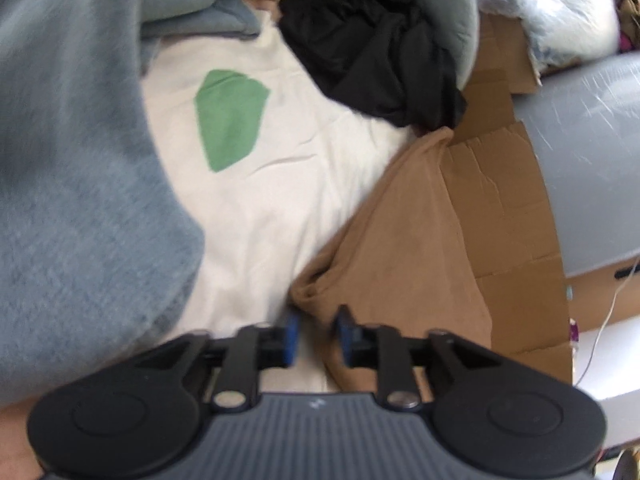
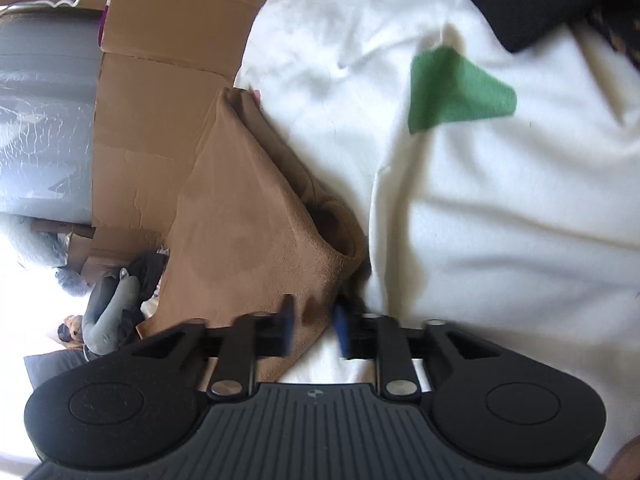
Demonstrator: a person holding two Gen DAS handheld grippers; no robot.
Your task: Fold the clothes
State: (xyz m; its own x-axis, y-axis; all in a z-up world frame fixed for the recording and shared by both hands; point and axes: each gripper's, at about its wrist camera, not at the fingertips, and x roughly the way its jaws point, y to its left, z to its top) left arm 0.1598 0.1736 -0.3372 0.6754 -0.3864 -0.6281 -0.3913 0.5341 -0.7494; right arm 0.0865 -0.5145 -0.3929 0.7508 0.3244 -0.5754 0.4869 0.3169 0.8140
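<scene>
Lying across the middle of both views, a soft tan-brown garment (image 1: 400, 240) sits bunched along the edge of a white sheet with a green patch (image 1: 256, 200), partly on the sheet and partly on flattened brown cardboard (image 1: 508, 208). In the left wrist view the left gripper (image 1: 316, 334) has its blue-padded fingers (image 1: 293, 336) spread a little apart, with a folded corner of the tan garment just ahead of them and reaching into the gap; whether the pads actually touch the cloth cannot be told. In the right wrist view the right gripper (image 2: 314, 330) likewise stands with its fingers slightly parted, the tan-brown garment (image 2: 248, 220) lying under and between them, its rolled opening just ahead of the tips, and the blur there hides whether it is pinched. A fuzzy grey-blue fabric (image 1: 76, 184) fills the left side of the left view, overlapping the sheet. A crumpled black garment (image 1: 376, 52) rests at the sheet's far end, with a grey padded cushion (image 1: 452, 8) beside it. A grey plastic-wrapped surface (image 1: 592, 152) borders the cardboard.
</scene>
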